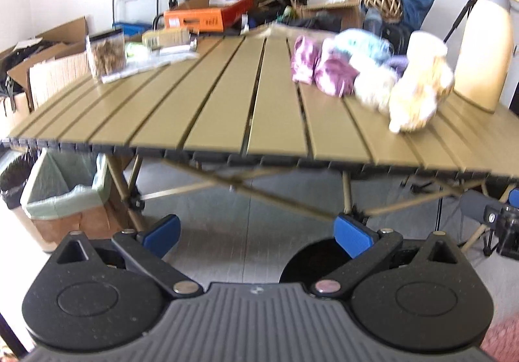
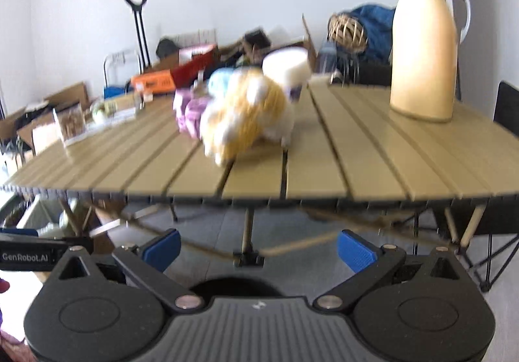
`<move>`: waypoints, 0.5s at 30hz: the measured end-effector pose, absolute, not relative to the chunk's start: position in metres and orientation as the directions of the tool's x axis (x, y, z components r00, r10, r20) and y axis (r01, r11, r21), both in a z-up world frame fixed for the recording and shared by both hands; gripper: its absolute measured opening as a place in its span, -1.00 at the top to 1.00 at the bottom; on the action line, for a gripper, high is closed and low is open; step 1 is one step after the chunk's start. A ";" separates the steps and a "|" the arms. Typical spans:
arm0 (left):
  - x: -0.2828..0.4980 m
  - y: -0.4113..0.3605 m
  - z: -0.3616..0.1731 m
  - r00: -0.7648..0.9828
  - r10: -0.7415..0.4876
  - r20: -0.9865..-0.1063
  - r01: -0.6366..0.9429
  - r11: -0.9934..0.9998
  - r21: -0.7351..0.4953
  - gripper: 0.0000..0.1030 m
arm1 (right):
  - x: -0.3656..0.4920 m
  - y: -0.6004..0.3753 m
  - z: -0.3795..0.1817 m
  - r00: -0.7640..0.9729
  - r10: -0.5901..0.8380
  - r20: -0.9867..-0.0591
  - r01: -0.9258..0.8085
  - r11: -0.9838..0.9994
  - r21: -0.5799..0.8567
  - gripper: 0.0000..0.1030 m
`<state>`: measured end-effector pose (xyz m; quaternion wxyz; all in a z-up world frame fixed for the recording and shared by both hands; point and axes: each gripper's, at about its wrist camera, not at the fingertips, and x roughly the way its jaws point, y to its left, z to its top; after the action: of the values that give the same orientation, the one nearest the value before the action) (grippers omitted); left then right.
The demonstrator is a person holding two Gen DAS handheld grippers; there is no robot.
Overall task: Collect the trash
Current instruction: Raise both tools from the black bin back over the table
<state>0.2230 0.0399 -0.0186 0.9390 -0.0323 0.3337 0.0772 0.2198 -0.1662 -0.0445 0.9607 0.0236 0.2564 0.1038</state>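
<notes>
A blurred heap of crumpled soft items, purple (image 1: 321, 65), pale blue, white and cream-yellow (image 1: 418, 96), lies on the right part of the tan slatted table (image 1: 207, 109). In the right wrist view the same heap (image 2: 240, 112) sits mid-table. At the far left corner stand a clear bag of brown bits (image 1: 106, 52) and flat wrappers (image 1: 152, 60). Both grippers hover below and in front of the table edge. My left gripper (image 1: 258, 234) is open with nothing between its fingers, and so is my right gripper (image 2: 258, 248).
A cream thermos jug (image 2: 425, 47) stands at the table's right rear. A cardboard box lined with a pale green bag (image 1: 61, 196) and a black-lined bin (image 1: 14, 178) sit on the floor under the left end. Boxes and clutter fill the back wall. Folding table legs cross underneath.
</notes>
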 end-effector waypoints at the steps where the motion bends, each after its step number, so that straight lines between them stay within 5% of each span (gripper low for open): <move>1: 0.225 0.039 -0.015 0.773 0.124 -0.623 -0.168 0.986 -0.012 -1.00 | 0.223 -0.167 -0.039 0.856 0.210 -0.472 -0.183 0.978 0.103 -1.00; 15: 0.272 0.043 0.019 0.828 0.145 -0.541 -0.201 0.979 -0.045 -1.00 | 0.274 -0.156 0.000 0.914 0.223 -0.340 -0.188 0.973 0.135 -1.00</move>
<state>0.2715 0.0433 0.0188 0.9549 -0.0499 0.2785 0.0906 0.2736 -0.1556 -0.0003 0.9769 0.0497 0.1792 0.1052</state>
